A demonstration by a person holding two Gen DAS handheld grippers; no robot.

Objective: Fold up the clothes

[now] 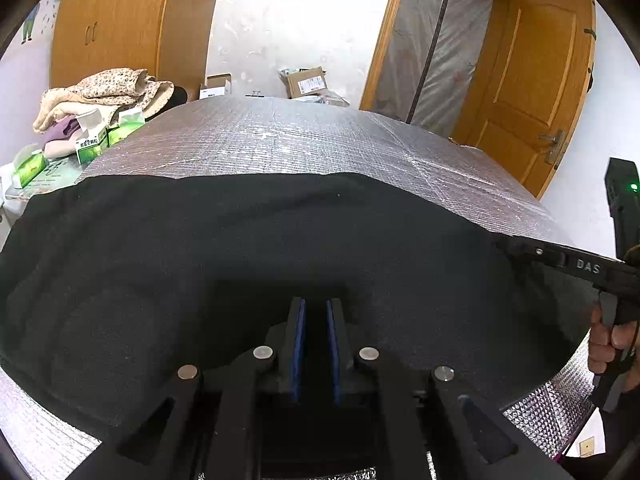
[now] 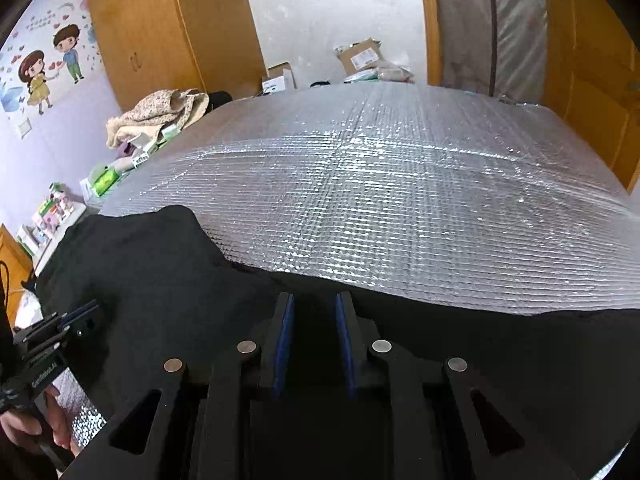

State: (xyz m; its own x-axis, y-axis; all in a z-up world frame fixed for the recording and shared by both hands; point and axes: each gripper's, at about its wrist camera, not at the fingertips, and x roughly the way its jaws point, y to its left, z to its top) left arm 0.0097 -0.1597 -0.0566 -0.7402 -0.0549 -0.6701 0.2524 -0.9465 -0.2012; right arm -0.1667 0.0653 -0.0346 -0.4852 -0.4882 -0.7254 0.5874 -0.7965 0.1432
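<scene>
A black garment (image 1: 240,232) lies spread across the near part of a silver quilted mat (image 1: 300,140). My left gripper (image 1: 316,302) sits low over the garment's near edge, its blue pads close together with black fabric filling the narrow gap. My right gripper (image 2: 314,296) is at the garment's (image 2: 152,272) far edge, where the silver mat (image 2: 400,184) begins, and dark cloth sits between its pads. The right gripper (image 1: 502,246) reaches the cloth's right corner in the left wrist view. The left gripper (image 2: 94,312) shows at the cloth's left side in the right wrist view.
A pile of floral and beige clothes (image 1: 104,88) and green tissue boxes (image 1: 92,146) sit beyond the mat's far left corner. Cardboard boxes (image 1: 306,82) stand behind the far edge. A wooden door (image 1: 532,92) is to the right. A hand (image 1: 604,344) holds the right gripper's handle.
</scene>
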